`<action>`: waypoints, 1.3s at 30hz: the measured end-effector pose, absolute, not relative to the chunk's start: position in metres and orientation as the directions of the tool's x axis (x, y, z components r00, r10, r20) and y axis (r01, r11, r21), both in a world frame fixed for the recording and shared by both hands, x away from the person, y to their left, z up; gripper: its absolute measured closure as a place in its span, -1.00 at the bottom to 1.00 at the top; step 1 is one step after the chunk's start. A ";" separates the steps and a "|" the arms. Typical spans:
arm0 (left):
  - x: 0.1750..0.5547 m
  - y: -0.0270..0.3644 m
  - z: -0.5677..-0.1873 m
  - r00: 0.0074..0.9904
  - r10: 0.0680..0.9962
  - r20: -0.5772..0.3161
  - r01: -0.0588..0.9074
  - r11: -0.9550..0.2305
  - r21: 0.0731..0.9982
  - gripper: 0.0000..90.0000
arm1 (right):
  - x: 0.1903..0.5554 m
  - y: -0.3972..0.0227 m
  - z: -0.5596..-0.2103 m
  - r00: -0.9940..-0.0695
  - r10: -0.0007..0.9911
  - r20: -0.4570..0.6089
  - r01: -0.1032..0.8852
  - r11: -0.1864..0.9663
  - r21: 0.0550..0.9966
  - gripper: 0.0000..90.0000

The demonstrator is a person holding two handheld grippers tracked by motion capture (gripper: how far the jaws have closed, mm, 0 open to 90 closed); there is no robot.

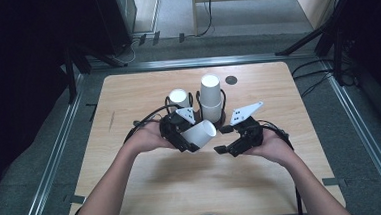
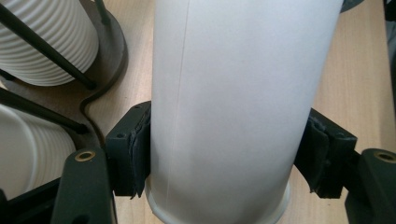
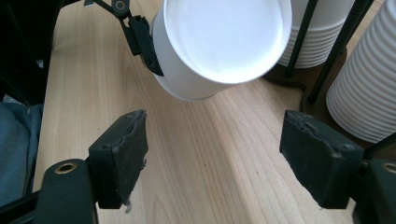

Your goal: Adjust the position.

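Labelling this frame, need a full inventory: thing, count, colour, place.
paper cup: 1, white, lying sideways above the table's middle, clamped in the left tool
cup stacks: 2, white, ribbed, upright in the rack behind the hands
wire rack: 1, black, table centre, holds both stacks
disc: 1, dark, far table edge
table: 1, light wood
left tool: 1, black, pads pressed on the cup's sides
right tool: 1, black, open, nothing between the pads, facing the cup's base
forearms: 2, bottom of high view

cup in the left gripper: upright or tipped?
Tipped. The paper cup lies about level in the left gripper, its closed base facing the right gripper.
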State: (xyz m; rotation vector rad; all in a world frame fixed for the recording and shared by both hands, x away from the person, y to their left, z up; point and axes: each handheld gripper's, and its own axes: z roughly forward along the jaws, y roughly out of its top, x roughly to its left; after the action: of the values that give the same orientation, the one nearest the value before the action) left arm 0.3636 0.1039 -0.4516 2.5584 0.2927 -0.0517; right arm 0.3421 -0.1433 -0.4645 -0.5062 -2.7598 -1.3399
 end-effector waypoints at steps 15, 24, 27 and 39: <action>0.353 0.084 -0.470 0.990 0.097 -0.103 0.134 -0.872 0.470 -0.36 | 0.338 -0.128 -0.467 -0.966 0.213 0.144 0.247 0.612 0.752 -0.47; 0.349 0.079 -0.473 0.992 0.067 -0.107 0.109 -0.881 0.460 -0.36 | 0.337 -0.122 -0.469 -0.972 0.183 0.145 0.230 0.640 0.733 -0.34; 0.348 0.078 -0.474 0.993 0.059 -0.105 0.101 -0.883 0.458 -0.37 | 0.336 -0.121 -0.470 -0.975 0.171 0.142 0.220 0.649 0.728 -0.25; 0.347 0.086 -0.474 0.982 0.149 -0.113 0.187 -0.810 0.555 -0.83 | 0.338 -0.131 -0.460 -0.975 0.180 0.133 0.218 0.636 0.740 -0.24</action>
State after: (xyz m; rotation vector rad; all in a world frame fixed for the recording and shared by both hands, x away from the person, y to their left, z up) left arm 0.3470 0.0862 -0.4738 2.5302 0.2354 -0.0852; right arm 0.3377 -0.1308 -0.4605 -0.3407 -2.7988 -1.2757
